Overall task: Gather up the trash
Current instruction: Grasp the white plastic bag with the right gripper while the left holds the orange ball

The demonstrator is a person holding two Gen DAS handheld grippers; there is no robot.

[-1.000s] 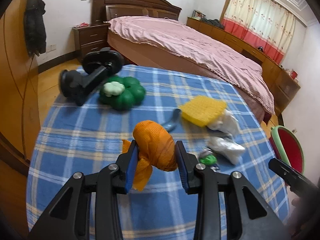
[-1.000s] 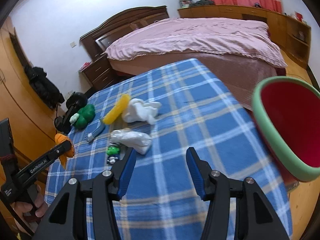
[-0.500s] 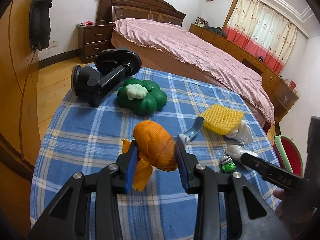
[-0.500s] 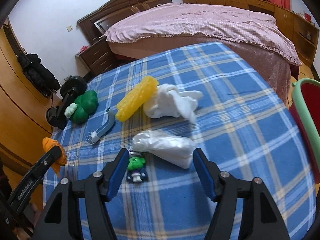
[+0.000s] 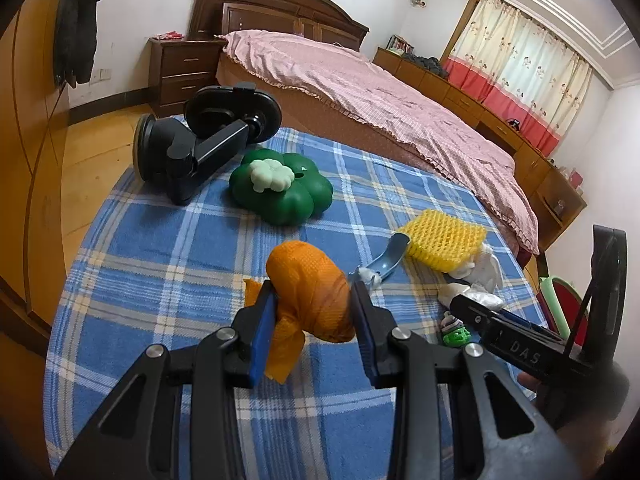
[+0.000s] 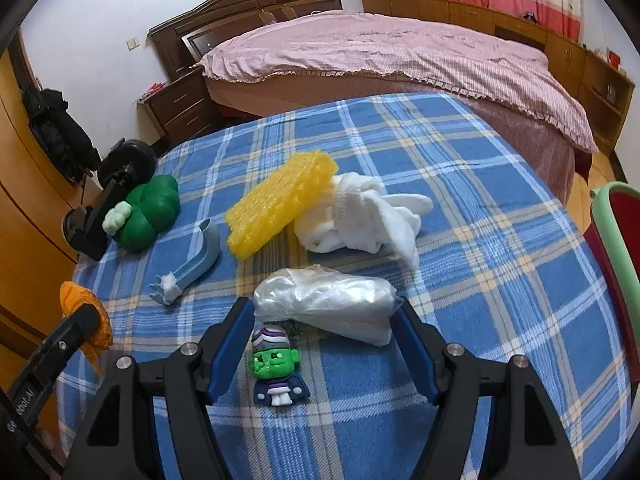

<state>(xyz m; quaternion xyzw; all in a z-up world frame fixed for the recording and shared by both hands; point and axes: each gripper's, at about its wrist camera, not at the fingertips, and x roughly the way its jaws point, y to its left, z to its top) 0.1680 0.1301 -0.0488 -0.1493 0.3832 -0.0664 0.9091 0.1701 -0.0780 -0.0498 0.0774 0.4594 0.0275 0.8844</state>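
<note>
Spreading under both grippers, the blue plaid tablecloth (image 6: 460,168) carries the litter, and off the right gripper's right side stands the red bin (image 6: 618,248) with its green rim. The right gripper (image 6: 326,332) is wide open, and the clear plastic bag (image 6: 326,300) lies just ahead between its fingertips, long axis crosswise to the fingers, nearer this hand than the other. The left gripper (image 5: 314,312) is clamped on an orange mesh wad (image 5: 310,288), held above the cloth.
</note>
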